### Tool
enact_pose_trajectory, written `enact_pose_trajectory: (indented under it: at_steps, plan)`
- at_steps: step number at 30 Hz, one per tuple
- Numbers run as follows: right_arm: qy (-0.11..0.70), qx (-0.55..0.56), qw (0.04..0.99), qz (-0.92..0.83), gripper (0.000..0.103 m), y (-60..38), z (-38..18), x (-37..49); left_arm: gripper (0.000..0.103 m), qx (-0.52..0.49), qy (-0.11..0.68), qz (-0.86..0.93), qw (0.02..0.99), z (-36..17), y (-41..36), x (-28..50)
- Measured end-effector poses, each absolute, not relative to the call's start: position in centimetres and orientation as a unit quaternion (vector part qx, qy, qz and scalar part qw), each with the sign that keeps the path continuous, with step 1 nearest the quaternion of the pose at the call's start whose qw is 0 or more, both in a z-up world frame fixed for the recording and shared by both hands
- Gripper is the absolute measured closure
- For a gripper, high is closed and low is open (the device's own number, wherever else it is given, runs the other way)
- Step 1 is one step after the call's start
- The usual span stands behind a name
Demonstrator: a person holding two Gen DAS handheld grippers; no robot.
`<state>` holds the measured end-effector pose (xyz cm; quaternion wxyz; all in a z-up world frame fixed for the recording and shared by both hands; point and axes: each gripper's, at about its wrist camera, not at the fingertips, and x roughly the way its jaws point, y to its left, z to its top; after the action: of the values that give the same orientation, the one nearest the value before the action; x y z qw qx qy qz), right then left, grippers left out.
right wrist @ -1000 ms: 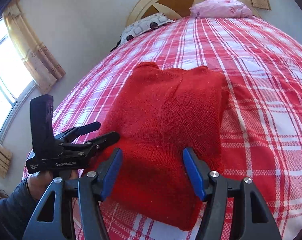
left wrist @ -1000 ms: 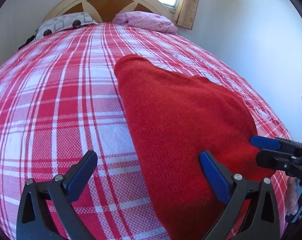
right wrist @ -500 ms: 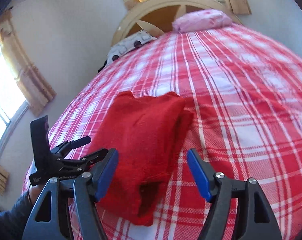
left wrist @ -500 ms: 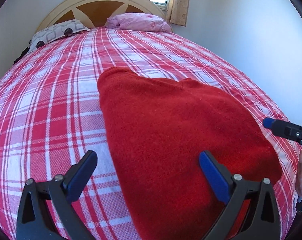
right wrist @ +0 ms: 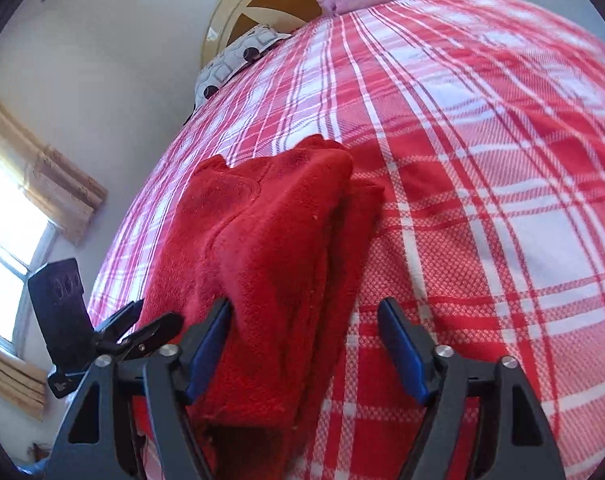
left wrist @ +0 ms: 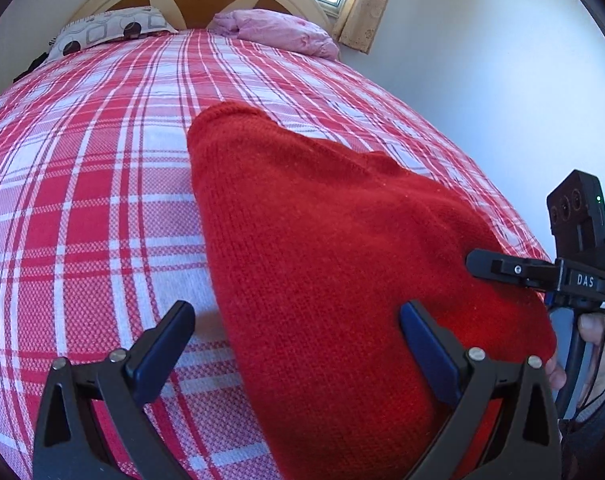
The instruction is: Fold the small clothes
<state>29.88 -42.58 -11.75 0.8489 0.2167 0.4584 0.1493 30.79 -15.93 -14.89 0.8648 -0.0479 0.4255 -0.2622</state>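
the right hand-held gripper (right wrist: 304, 346) has just been opening and now gapes wide, its left pad brushing the folded red sweater (left wrist: 342, 264) on the bed (left wrist: 82, 200); left hand-held gripper (left wrist: 298, 350) wide too, so this fold looks released

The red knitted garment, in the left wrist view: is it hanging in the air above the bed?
No, the red knitted garment lies folded flat on the checked bedcover, and neither gripper lifts it.

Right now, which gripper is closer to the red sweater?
Right, narrowly. The right gripper has the red sweater's edge between its open jaws, one pad against it. The left gripper straddles the sweater's other edge, open.
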Motion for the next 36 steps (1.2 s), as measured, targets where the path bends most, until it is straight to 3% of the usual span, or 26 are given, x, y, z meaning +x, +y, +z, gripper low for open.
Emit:
enact_pose_trajectory:
  at_steps: [6,14,27,29,31,32,33,34,36]
  plan:
    - [0.45,0.225,0.849,0.161,0.027,-42.5,-12.1,30.4,0.0,-0.052,0.43,-0.266,0.861,-15.1,-16.0,30.7]
    - [0.435,0.316,0.822,0.187,0.027,-45.2,-12.2,30.7,0.0,-0.074,0.432,-0.281,0.854,-15.4,-15.4,31.0]
    - [0.464,0.276,0.82,0.19,0.028,-42.5,-12.8,32.6,0.0,-0.088,0.436,-0.286,0.849,-15.5,-15.1,31.4]
    - [0.467,0.263,0.823,0.189,0.034,-41.6,-12.9,33.0,0.0,-0.09,0.436,-0.291,0.847,-15.5,-15.2,31.5]
    - [0.47,0.265,0.82,0.189,0.052,-41.4,-13.1,33.1,0.001,-0.094,0.437,-0.3,0.843,-15.4,-15.2,31.6]
    - [0.467,0.268,0.82,0.193,0.056,-41.3,-13.0,32.9,0.013,-0.098,0.436,-0.306,0.84,-15.3,-15.1,31.5]
    - [0.465,0.266,0.822,0.194,0.058,-41.0,-12.8,32.7,0.034,-0.103,0.435,-0.317,0.837,-15.2,-15.1,31.4]
    - [0.46,0.254,0.829,0.192,0.06,-40.7,-12.4,32.4,0.035,-0.109,0.435,-0.319,0.835,-15.0,-15.0,31.3]
    - [0.45,0.237,0.841,0.186,0.061,-40.1,-11.5,31.8,0.056,-0.117,0.425,-0.314,0.841,-14.6,-14.7,30.9]
